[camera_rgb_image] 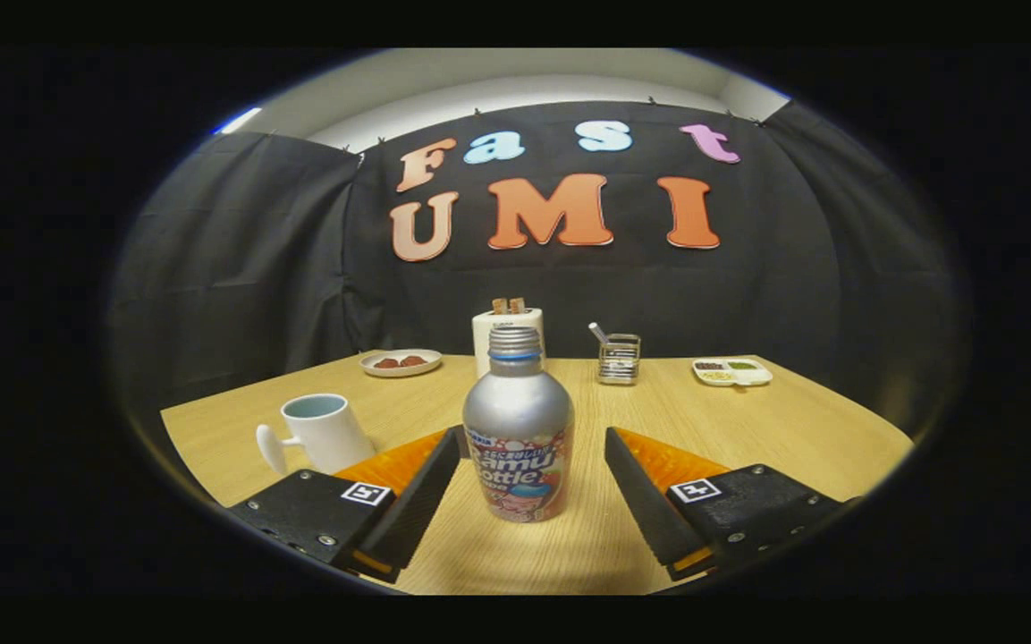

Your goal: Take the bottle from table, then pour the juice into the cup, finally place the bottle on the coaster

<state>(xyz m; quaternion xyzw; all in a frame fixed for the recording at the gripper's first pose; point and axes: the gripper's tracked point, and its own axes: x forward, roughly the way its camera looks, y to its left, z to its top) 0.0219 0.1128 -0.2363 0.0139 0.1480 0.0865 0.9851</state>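
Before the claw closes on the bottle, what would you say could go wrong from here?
1. The claw is open with gaps either side of the aluminium bottle; an uneven close might nudge or tip it.
2. The bottle looks uncapped, so tipping could spill juice.
3. The white cup stands close beside one finger; swinging towards it may knock it.

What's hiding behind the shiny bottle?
Behind the bottle, which stands between the open gripper's fingers, is a white toaster with two slices of toast sticking out. The bottle's neck covers the toaster's lower middle, so that part cannot be seen.
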